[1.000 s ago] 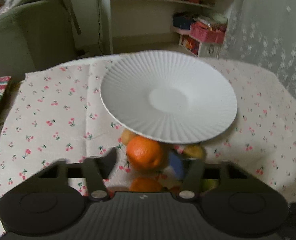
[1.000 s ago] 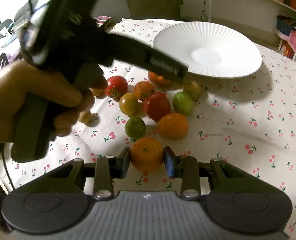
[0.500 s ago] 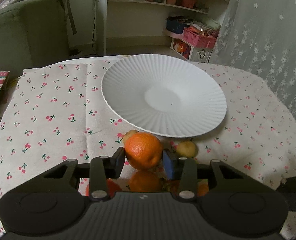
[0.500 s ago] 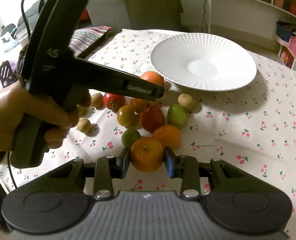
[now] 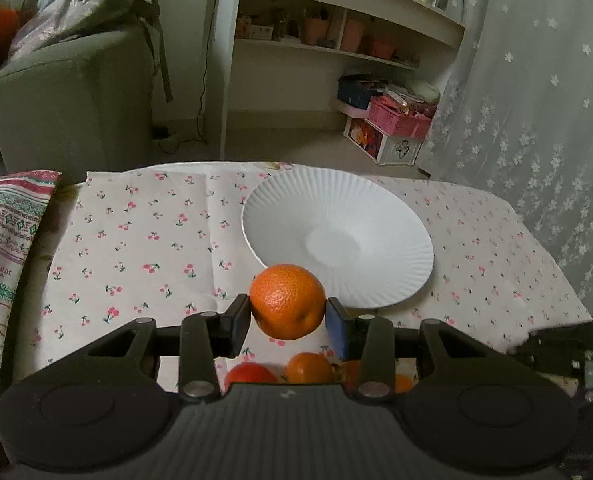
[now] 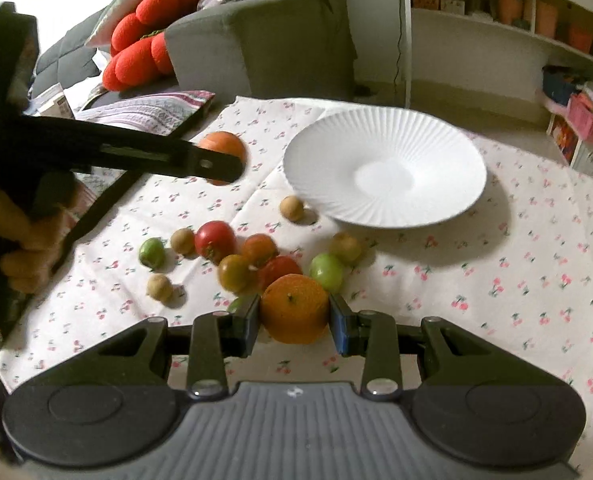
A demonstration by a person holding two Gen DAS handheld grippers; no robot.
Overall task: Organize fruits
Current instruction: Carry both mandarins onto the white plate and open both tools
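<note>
My left gripper (image 5: 287, 320) is shut on an orange (image 5: 287, 301), held in the air in front of the near rim of the empty white ribbed plate (image 5: 360, 208). My right gripper (image 6: 294, 318) is shut on a second orange (image 6: 295, 308), lifted above the pile of loose fruit. In the right wrist view the left gripper (image 6: 220, 168) reaches in from the left with its orange (image 6: 221, 145) partly hidden behind a finger. Red tomatoes (image 6: 215, 239), green fruits (image 6: 326, 271) and small brown fruits (image 6: 159, 287) lie on the cherry-print cloth in front of the plate (image 6: 424, 136).
A hand (image 6: 20, 248) grips the left tool at the left edge. A striped cushion (image 5: 4, 240) lies left of the table, with a grey sofa (image 5: 72, 104) behind it. Shelves (image 5: 336, 40) and a pink basket (image 5: 400, 120) stand beyond the table; a curtain (image 5: 536, 120) hangs at right.
Both grippers have risen with their oranges. The left one climbed more and pulled back from the plate, which now looks smaller and farther.
</note>
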